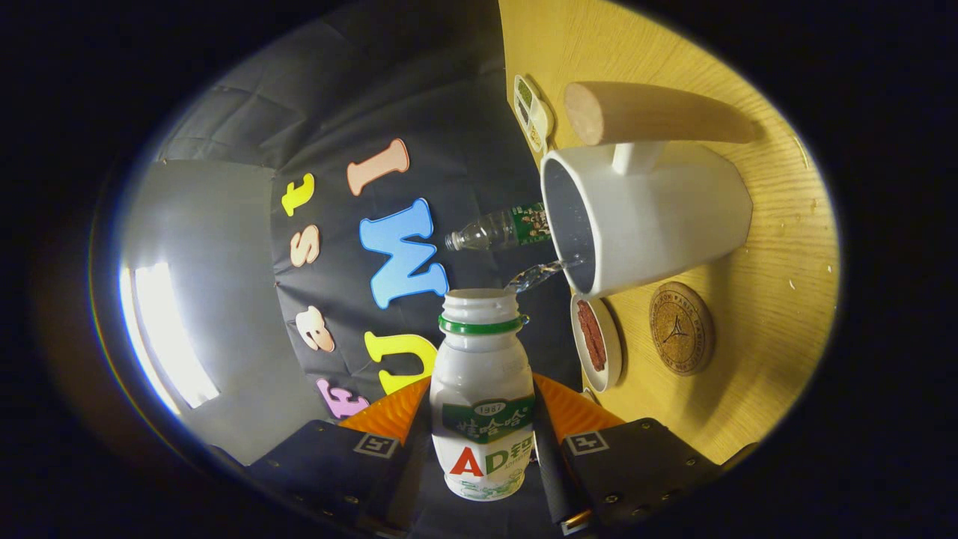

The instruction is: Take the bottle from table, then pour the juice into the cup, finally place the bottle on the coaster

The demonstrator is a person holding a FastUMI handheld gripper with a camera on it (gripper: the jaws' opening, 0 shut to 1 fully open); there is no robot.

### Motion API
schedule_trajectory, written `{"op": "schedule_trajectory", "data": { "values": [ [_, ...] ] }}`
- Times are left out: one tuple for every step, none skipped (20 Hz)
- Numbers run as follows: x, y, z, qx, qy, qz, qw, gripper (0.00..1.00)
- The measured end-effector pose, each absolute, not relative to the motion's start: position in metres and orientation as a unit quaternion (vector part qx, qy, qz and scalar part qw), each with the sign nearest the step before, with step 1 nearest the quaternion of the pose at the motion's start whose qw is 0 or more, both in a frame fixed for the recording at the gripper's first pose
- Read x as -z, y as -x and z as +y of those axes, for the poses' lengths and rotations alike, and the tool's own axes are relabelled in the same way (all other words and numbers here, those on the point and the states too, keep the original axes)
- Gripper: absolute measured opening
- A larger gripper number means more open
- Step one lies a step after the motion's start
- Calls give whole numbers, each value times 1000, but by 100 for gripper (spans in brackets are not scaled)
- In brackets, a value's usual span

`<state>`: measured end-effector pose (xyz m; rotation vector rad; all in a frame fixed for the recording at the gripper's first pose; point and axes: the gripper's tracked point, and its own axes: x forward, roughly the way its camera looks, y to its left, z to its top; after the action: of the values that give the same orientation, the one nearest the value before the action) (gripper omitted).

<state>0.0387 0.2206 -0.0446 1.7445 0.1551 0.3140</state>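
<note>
so the tool (pixel 479 442) has both fingers clamped on one white juice bottle (pixel 483 397), cap off, tipped over with a thin stream of liquid (pixel 540 274) running into the one white mug (pixel 651 224) with its wooden handle (pixel 651 112). one clear plastic water bottle (pixel 500 229) behind, one small dish (pixel 596 340) by the mug, then one round cork coaster (pixel 679 328) on the yellow worktop (pixel 778 299)

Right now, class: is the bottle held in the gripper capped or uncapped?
Uncapped. The bottle, gripped between both fingers of the gripper, shows a bare threaded neck, and a clear stream runs from its mouth into the white cup.
</note>
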Motion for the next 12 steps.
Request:
{"op": "schedule_trajectory", "data": {
  "values": [
    [43, -38, 221, -137, -763, 68, 628, 66],
    [43, -38, 222, -138, -764, 68, 627, 66],
    [43, -38, 222, -137, -765, 68, 626, 66],
    [43, -38, 220, -135, -767, 63, 625, 66],
    [42, -38, 220, -136, -768, 61, 622, 66],
    [42, -38, 219, -136, -769, 59, 621, 66],
    [43, -38, 219, -135, -769, 59, 621, 66],
    [43, -39, 219, -134, -771, 58, 621, 66],
    [42, -38, 218, -133, -773, 55, 618, 66],
    [44, -38, 216, -132, -776, 54, 615, 66],
    [43, -38, 215, -131, -780, 52, 610, 66],
    [42, -38, 215, -133, -782, 51, 606, 66]
  ]
}}
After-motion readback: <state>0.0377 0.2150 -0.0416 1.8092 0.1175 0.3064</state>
